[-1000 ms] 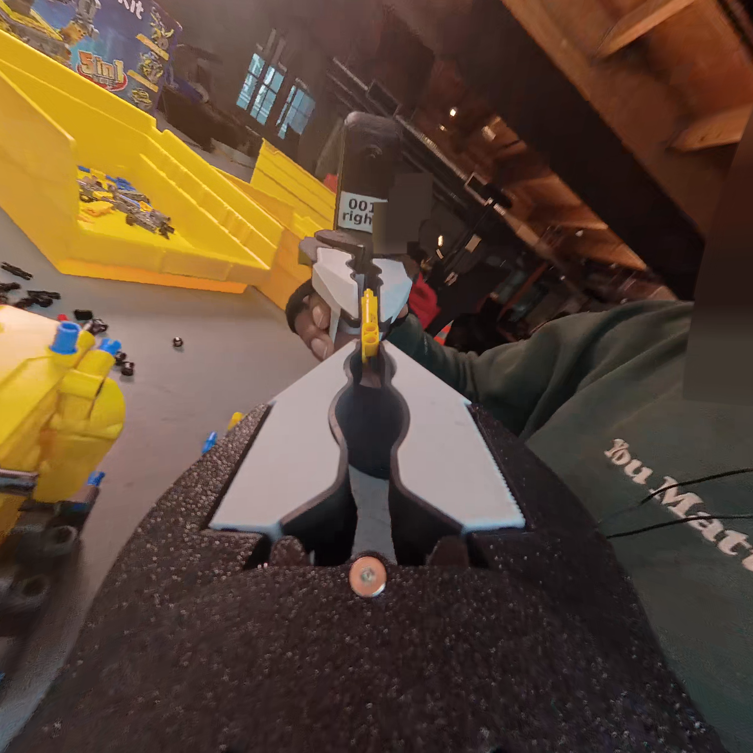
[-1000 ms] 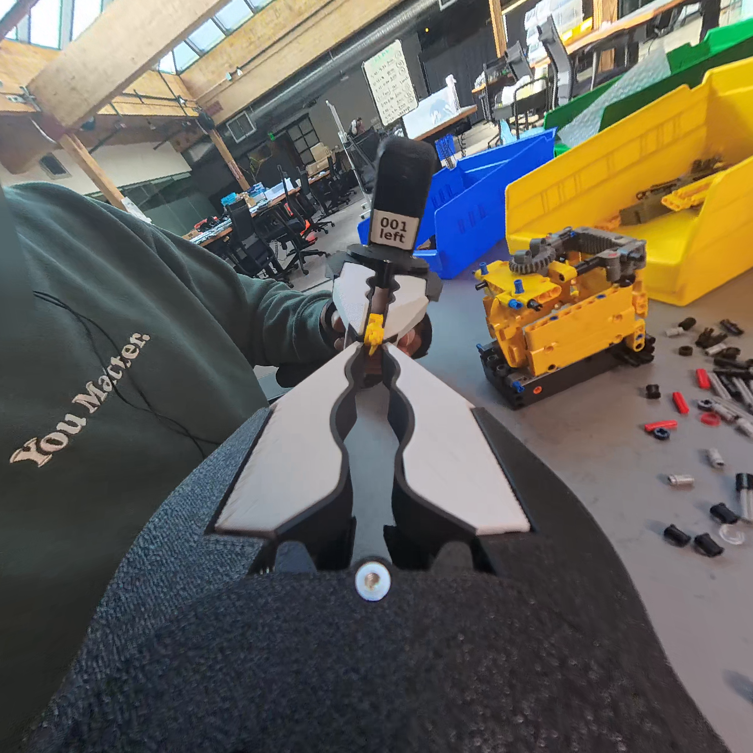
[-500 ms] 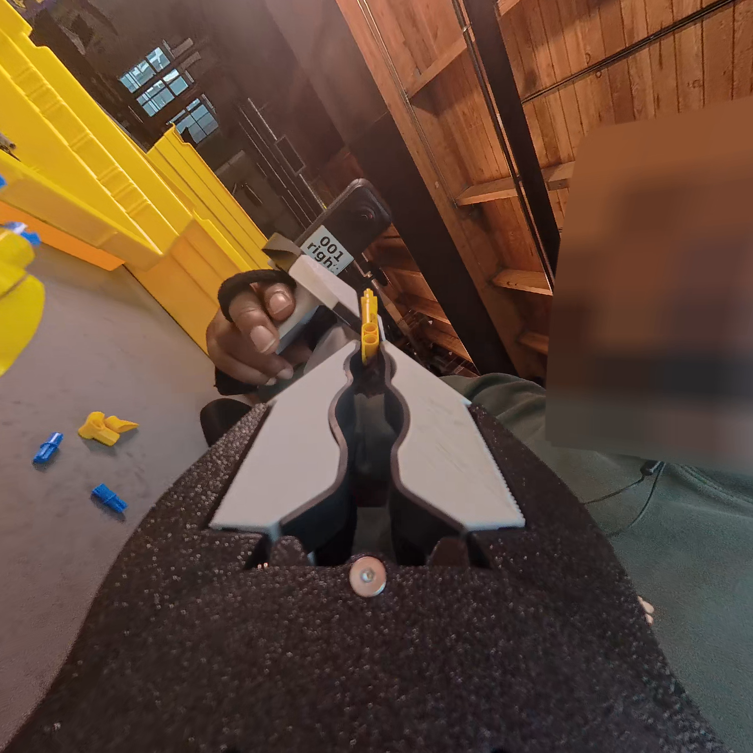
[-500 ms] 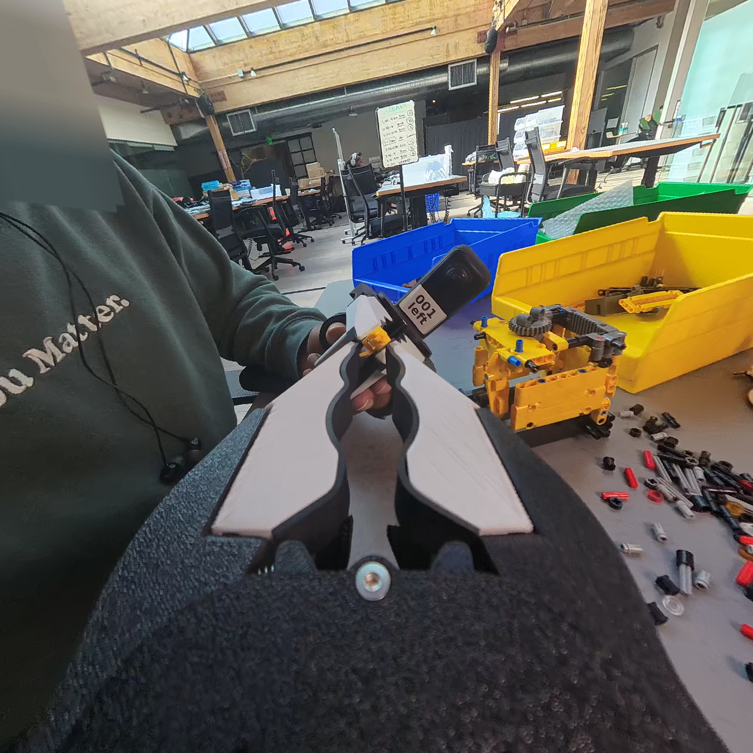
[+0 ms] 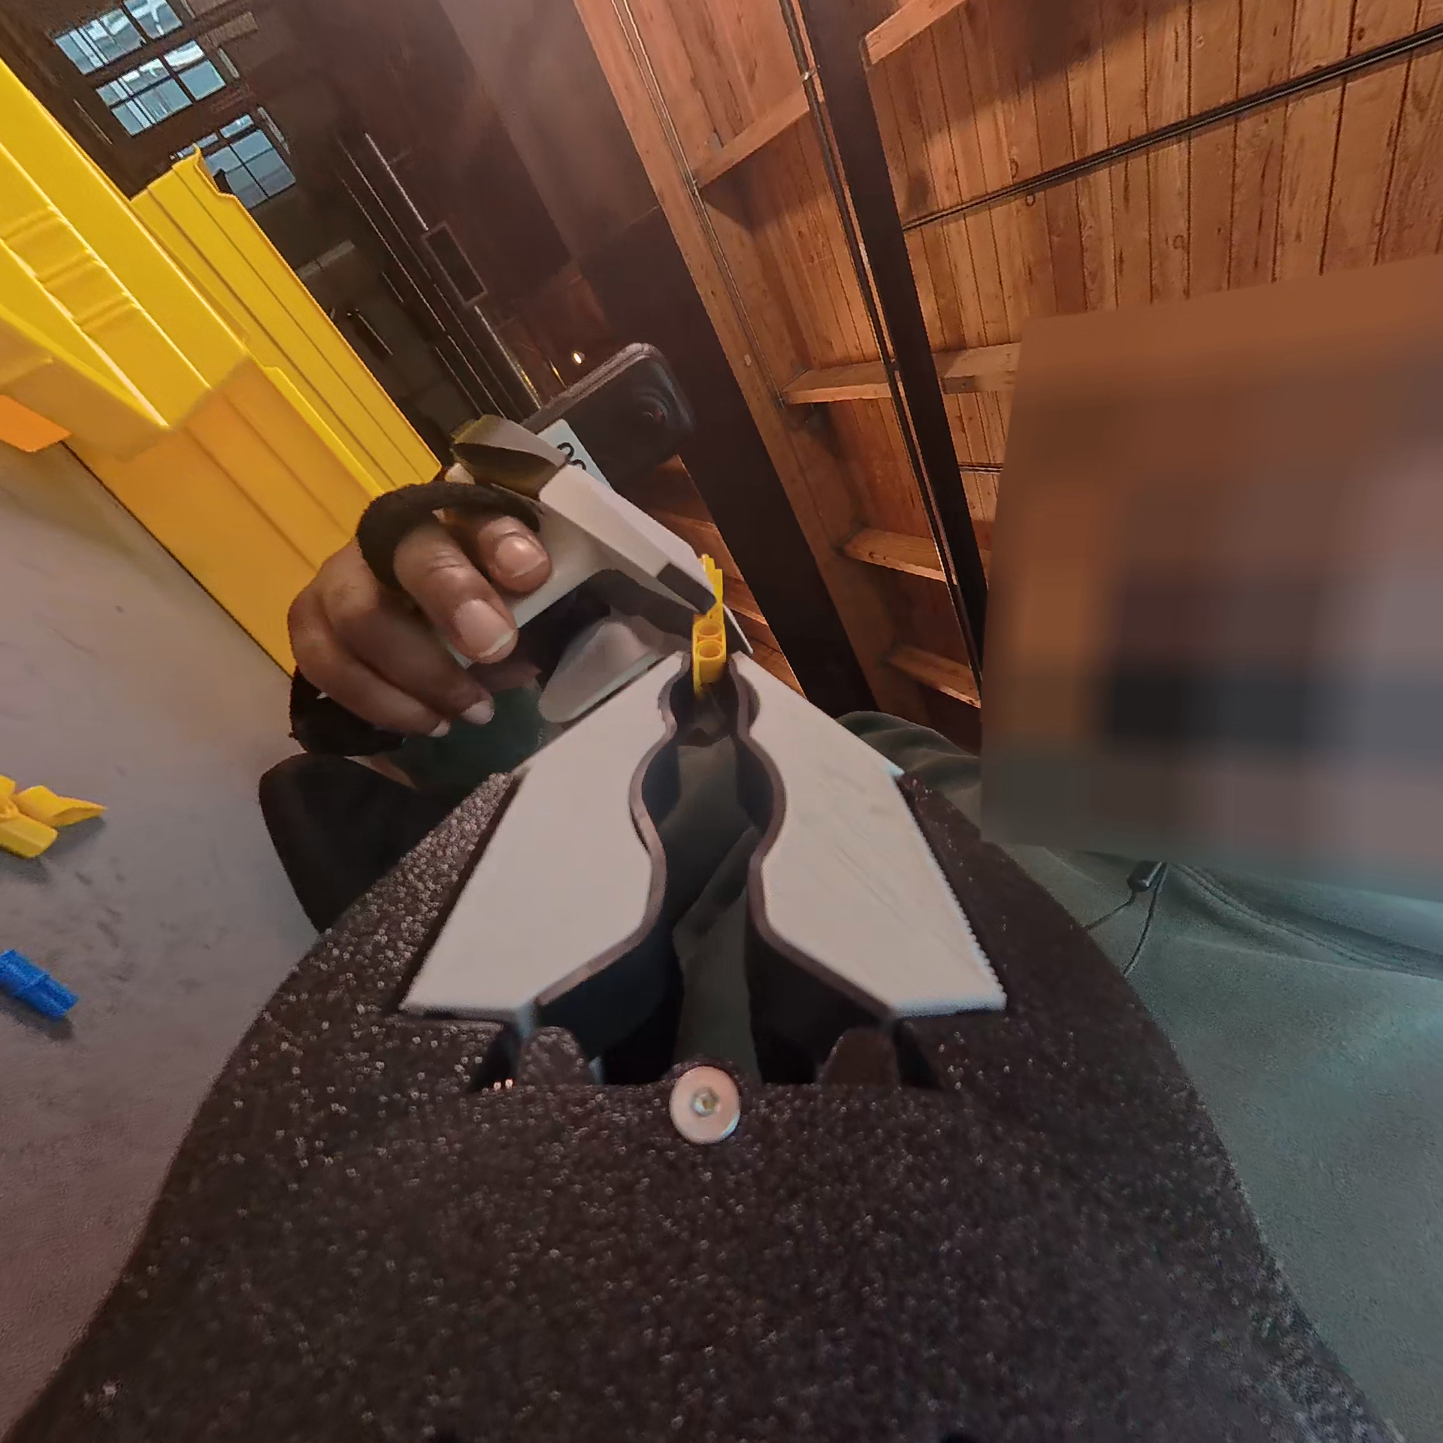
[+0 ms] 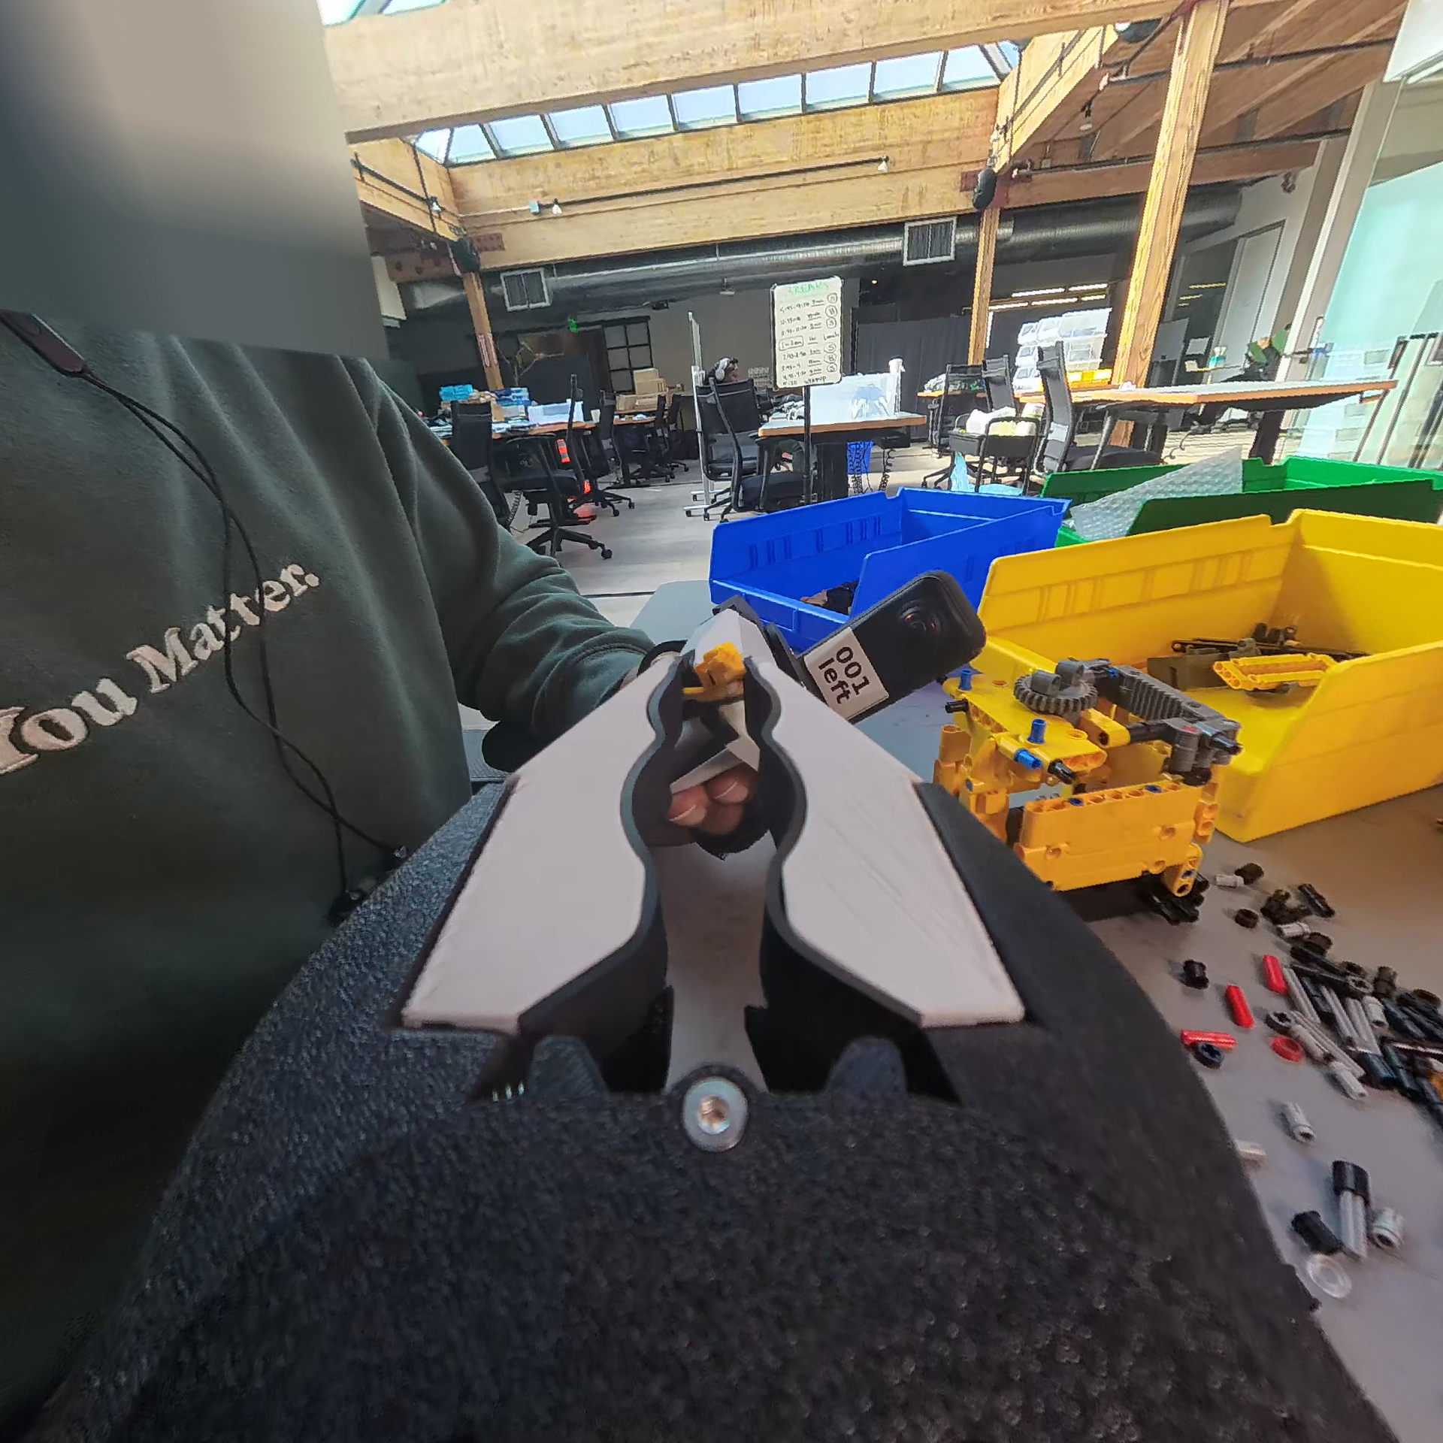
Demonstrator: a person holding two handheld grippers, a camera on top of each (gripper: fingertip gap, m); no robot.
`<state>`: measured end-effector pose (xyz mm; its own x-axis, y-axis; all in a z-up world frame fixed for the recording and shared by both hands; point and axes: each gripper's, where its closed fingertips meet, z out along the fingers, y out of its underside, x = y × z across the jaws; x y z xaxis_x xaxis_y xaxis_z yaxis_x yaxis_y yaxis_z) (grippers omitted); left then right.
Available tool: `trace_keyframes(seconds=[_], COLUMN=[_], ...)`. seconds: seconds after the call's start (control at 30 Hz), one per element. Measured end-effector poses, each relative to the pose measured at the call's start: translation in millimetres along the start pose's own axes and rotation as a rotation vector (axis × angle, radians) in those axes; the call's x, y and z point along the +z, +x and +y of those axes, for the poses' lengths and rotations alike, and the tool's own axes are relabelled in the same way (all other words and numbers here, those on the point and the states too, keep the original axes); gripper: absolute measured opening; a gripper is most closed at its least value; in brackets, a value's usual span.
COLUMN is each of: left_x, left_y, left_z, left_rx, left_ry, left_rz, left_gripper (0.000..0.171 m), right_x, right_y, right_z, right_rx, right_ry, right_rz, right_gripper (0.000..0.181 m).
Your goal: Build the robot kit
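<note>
My left gripper [image 5: 707, 681] is shut on a small yellow beam piece [image 5: 709, 644] with round holes. My right gripper [image 6: 714, 681] faces it tip to tip and is shut on the same yellow piece [image 6: 717, 664]. Both are raised off the grey table [image 5: 117, 703], in front of a person's dark green sweatshirt [image 6: 195, 625]. In the left wrist view the right gripper's fingers [image 5: 625, 539] come in tilted from the upper left, with a hand [image 5: 406, 617] on its handle. In the right wrist view the left gripper's black camera [image 6: 921, 632] sticks out to the right.
A half-built yellow model vehicle [image 6: 1093, 765] stands on the table at the right. Behind it are a yellow bin [image 6: 1327, 625], a blue bin [image 6: 843, 546] and a green bin [image 6: 1327, 484]. Loose small parts [image 6: 1327, 1015] lie at the right. Yellow bins [image 5: 195, 375], a yellow part [image 5: 35, 812] and a blue pin [image 5: 35, 988] are at the left. Only a small space, under 4 cm, lies between the two pairs of fingers. Both grippers' tips are roughly 15 cm from the blue pin [image 5: 35, 988].
Both grippers have stayed shut on the yellow piece and have rolled against each other, so each now sees the other tilted sideways. Both views have swung toward the person.
</note>
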<state>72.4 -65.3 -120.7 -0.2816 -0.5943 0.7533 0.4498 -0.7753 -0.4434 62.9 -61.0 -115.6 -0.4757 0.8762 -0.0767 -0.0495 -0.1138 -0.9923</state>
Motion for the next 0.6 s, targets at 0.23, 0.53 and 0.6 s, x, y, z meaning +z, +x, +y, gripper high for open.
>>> trace_keyframes(seconds=[0.23, 0.53, 0.6], left_x=[3, 1, 0], left_y=[2, -2, -2], left_z=[4, 13, 13], left_rx=[0.018, 0.287, 0.370], left_ry=[-0.026, -0.166, -0.190], left_rz=[0.003, -0.161, -0.205], left_gripper=[0.006, 0.016, 0.019], right_x=[-1, -7, -10], right_y=[-5, -8, -5], right_z=[-2, -7, -9], right_rx=[0.039, 0.169, 0.194], right_ry=[0.016, 0.068, 0.079], right_rz=[-0.046, -0.134, -0.128], right_gripper=[0.013, 0.013, 0.013])
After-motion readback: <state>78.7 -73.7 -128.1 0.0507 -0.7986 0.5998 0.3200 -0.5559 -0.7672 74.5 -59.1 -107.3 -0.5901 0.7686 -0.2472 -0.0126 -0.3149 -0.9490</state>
